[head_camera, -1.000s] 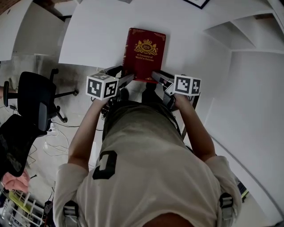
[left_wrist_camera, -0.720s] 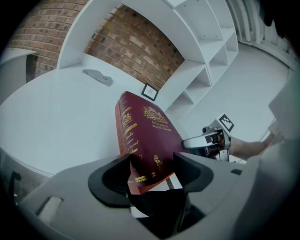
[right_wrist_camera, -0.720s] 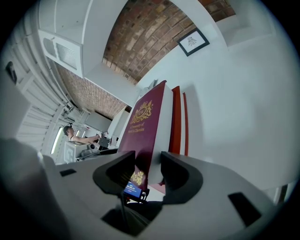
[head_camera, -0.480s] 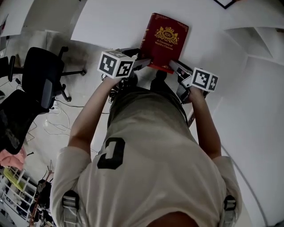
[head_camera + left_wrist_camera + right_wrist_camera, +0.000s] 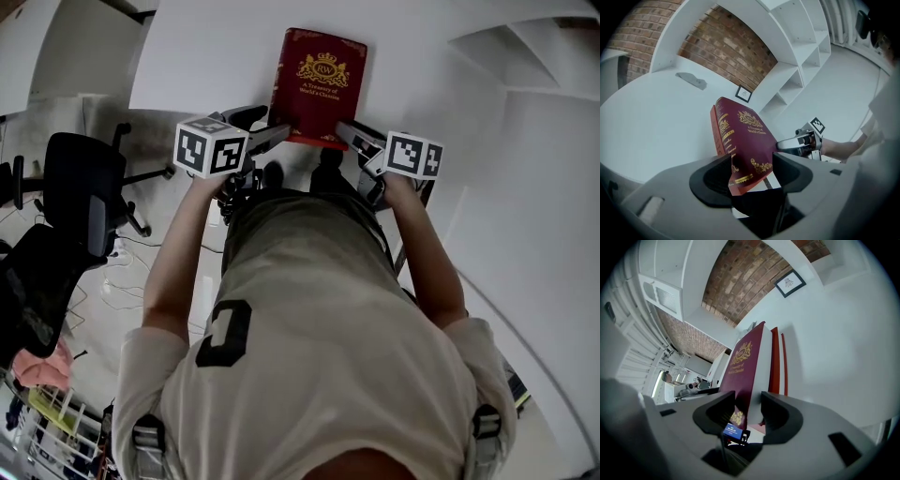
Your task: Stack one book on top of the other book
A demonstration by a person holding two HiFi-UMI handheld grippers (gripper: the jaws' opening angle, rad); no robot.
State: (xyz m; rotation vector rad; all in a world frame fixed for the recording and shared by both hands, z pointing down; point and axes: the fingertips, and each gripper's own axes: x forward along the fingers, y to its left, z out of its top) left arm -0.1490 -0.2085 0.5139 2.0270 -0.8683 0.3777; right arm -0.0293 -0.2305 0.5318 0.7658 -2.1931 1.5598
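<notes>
Head view: red book [image 5: 317, 89] at the near edge of the table [image 5: 206, 56].
Left hand-held gripper [image 5: 275, 138]: clamps its left corner.
Right hand-held gripper [image 5: 346, 133]: clamps right corner.
Room: table stretches beyond.

The book [image 5: 317, 86] lay at the near edge of the table [image 5: 206, 58], its near corners between the jaws of the left gripper [image 5: 280, 137] and right gripper [image 5: 344, 132].

The head view looks steeply down over the person [image 5: 319, 356] onto the white surface [image 5: 206, 66]; both gripper views face the shared red book [image 5: 319, 84] closely from its near corners.
</notes>
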